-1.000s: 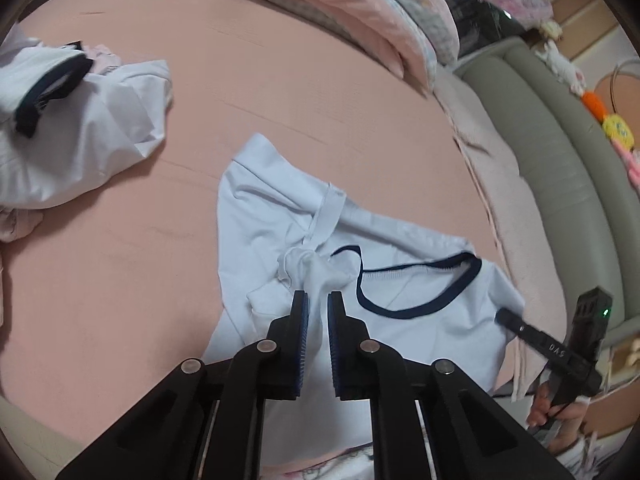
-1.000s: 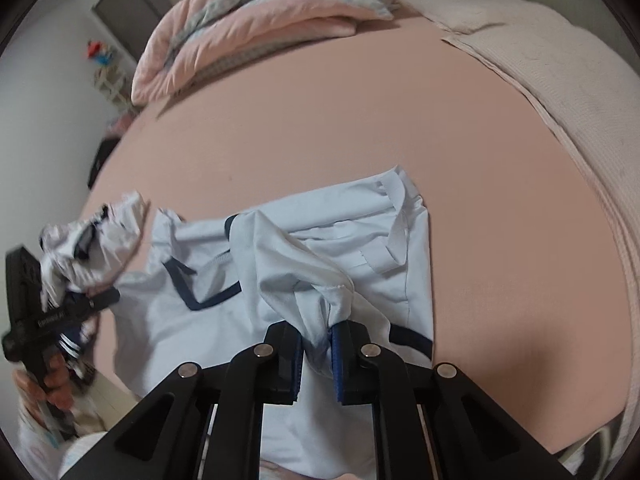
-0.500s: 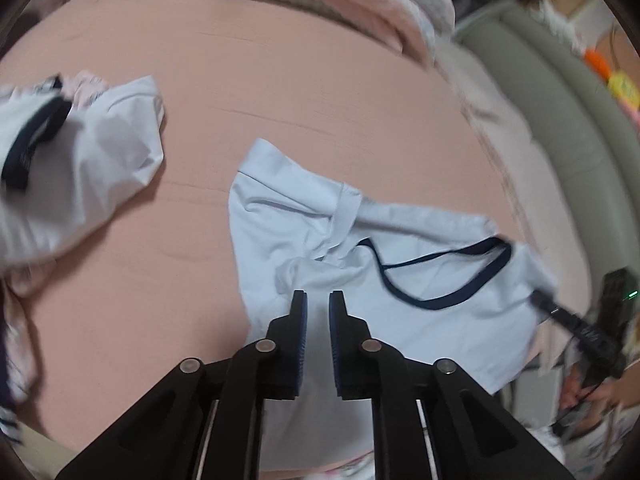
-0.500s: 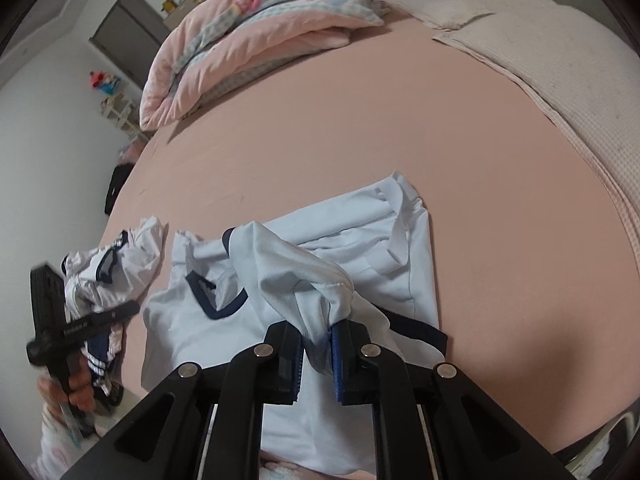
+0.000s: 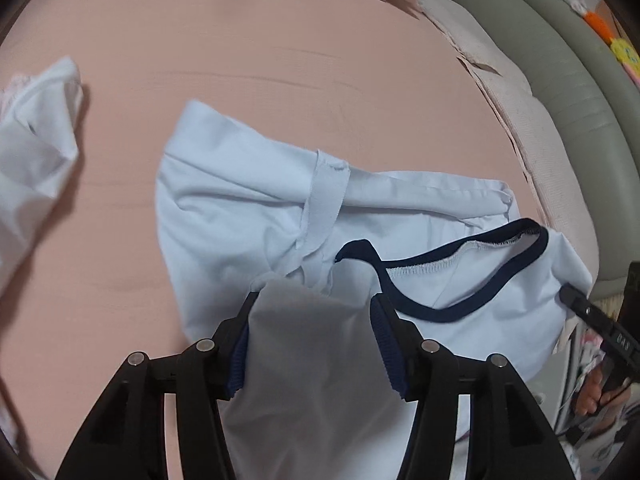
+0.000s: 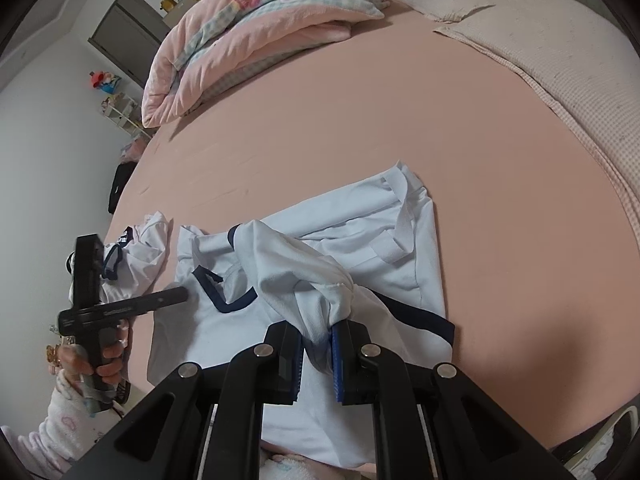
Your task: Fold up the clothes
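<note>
Right hand-held gripper (image 6: pixel 316 356) is pinching a bunched fold of the white shirt (image 6: pixel 360 248) at lower centre, while left hand-held gripper (image 5: pixel 310 344), wide open, is straddling shirt cloth nearer the navy collar (image 5: pixel 460 276).

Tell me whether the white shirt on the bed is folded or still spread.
Partly folded, untidily: the white shirt lies rumpled on the bed, one bunched part lifted in the shut right gripper.

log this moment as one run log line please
task: fold clothes | left gripper: open, fabric between fingers | right gripper: shut on white shirt | surface: pink bed | fold: unfinished
</note>
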Motion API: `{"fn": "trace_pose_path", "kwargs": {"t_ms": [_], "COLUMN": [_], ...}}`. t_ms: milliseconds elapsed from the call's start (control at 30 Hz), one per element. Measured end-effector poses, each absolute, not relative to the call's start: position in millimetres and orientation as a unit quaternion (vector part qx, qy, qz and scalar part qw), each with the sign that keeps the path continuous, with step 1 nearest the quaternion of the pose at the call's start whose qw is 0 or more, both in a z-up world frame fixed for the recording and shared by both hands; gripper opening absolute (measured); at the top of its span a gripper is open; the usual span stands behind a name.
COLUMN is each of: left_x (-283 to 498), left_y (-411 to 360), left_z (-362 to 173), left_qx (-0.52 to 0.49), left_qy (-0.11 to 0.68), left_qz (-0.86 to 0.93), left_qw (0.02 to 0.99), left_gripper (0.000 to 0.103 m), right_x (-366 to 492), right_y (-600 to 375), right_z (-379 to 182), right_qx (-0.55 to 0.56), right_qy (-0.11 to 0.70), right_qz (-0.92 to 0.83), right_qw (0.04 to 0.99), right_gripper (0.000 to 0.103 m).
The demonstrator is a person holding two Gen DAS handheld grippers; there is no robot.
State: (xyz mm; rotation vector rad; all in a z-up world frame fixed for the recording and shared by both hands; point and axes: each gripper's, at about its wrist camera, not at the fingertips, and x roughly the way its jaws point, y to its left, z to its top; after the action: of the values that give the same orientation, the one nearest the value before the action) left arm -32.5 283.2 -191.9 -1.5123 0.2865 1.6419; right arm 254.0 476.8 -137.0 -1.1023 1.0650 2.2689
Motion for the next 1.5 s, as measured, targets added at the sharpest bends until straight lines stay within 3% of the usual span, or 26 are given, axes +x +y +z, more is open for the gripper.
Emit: {"fn": "trace_pose_path", "kwargs": {"t_ms": [100,233,400,467,567,700,733,800,833,967,1133,1500], "left_x": [-23.5,-13.2,-5.3,-3.0,-1.3,-1.2,-0.9,1.0,1.6,3.6,3.8,-7.2], "left_y": [277.0,266.4,265.7,268.8,272.4,271.2,271.1,277.3,275.5,266.2,249.7,250.9], "left_z": [-191.6,-188.4,-188.2,-187.9,-187.4,-186.5,-186.1,-185.4,-184.0,-180.1,-173.6,-144.8], "left_qx": [-0.593,-0.588,-0.586,-0.585,-0.587,-0.588,-0.587,-0.587,-0.588,-0.600,-0.610,-0.598], "left_qy": [0.115,0.101,0.101,0.112,0.122,0.121,0.121,0.120,0.116,0.094,0.043,-0.023], "left_qz": [0.682,0.695,0.701,0.702,0.701,0.702,0.703,0.706,0.706,0.700,0.695,0.694], "left_qw": [0.412,0.402,0.393,0.390,0.387,0.383,0.382,0.378,0.378,0.376,0.378,0.399], "left_gripper": [0.030,0.014,0.011,0.011,0.011,0.011,0.011,0.011,0.011,0.010,0.009,0.008], "right_x": [252.6,251.3,236.0,225.9,214.3,207.2,205.5,202.1,202.6,211.0,236.9,258.5], "right_y": [476.8,477.4,469.4,466.7,468.3,478.0,480.6,485.6,486.7,485.5,490.5,494.5], "right_z": [-138.3,-140.1,-139.0,-141.0,-145.8,-154.3,-156.5,-160.9,-162.4,-161.4,-153.0,-136.8], "right_qx": [-0.396,-0.398,-0.431,-0.452,-0.467,-0.469,-0.470,-0.470,-0.470,-0.452,-0.379,-0.338], "right_qy": [0.378,0.372,0.305,0.274,0.256,0.266,0.269,0.275,0.280,0.304,0.418,0.443], "right_qz": [0.812,0.814,0.824,0.824,0.823,0.816,0.814,0.811,0.809,0.813,0.808,0.812], "right_qw": [0.202,0.202,0.203,0.202,0.198,0.207,0.209,0.214,0.215,0.205,0.171,0.175], "right_gripper": [0.009,0.009,0.012,0.028,0.044,0.044,0.043,0.024,0.010,0.009,0.008,0.008]}}
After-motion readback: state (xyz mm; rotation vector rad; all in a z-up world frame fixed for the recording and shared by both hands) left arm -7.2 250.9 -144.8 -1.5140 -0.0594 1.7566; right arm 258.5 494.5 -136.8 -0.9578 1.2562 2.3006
